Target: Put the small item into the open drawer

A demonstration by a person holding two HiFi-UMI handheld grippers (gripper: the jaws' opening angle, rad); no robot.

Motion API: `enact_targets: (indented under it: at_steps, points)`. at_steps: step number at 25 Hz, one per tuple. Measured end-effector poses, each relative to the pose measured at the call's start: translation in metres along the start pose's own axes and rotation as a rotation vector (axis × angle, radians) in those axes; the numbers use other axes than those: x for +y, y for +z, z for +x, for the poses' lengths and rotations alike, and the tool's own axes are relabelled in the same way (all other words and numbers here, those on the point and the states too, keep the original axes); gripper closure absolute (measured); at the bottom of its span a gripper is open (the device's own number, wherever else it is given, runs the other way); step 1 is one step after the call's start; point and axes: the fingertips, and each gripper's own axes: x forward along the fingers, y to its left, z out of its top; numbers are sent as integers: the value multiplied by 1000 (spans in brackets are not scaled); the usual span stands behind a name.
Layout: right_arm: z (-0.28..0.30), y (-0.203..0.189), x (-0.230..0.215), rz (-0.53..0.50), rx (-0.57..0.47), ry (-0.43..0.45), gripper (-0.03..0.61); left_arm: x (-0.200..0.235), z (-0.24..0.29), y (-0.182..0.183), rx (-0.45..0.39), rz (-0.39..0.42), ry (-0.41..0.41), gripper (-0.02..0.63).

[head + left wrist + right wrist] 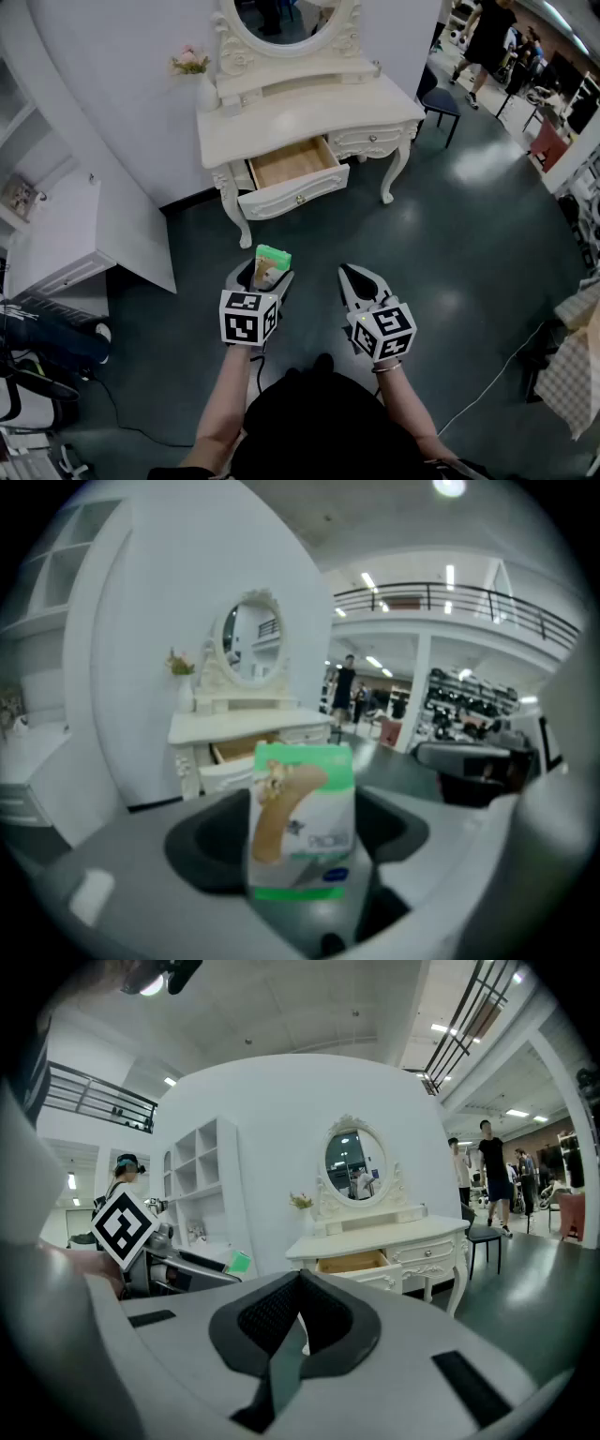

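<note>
The left tongs (265, 277) grip the small packet (273, 255); the right tongs (359, 277) are closed and empty. Carry it level toward twelve o'clock, over the open drawer (298, 195), before releasing.

packet (302, 819) print blurred; mirror (284, 22) cut off by top edge

L tongs (265, 275) clamp packet (273, 256); R tongs (357, 275) closed, side by side

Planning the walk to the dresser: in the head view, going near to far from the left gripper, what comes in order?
left gripper → green packet it holds → floor → open drawer → dressing table top → oval mirror
</note>
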Motion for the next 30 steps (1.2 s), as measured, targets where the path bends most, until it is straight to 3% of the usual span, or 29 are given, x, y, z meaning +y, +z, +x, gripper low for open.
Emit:
enact_targets:
  at_steps: [18,30]
  points:
    - [-14,9,-30,34,-44,25,574,-15,9,8,-35,-32,52,267]
    - [-16,16,-56,56,-63,2,574,-16,24,39,-75,6,72,267]
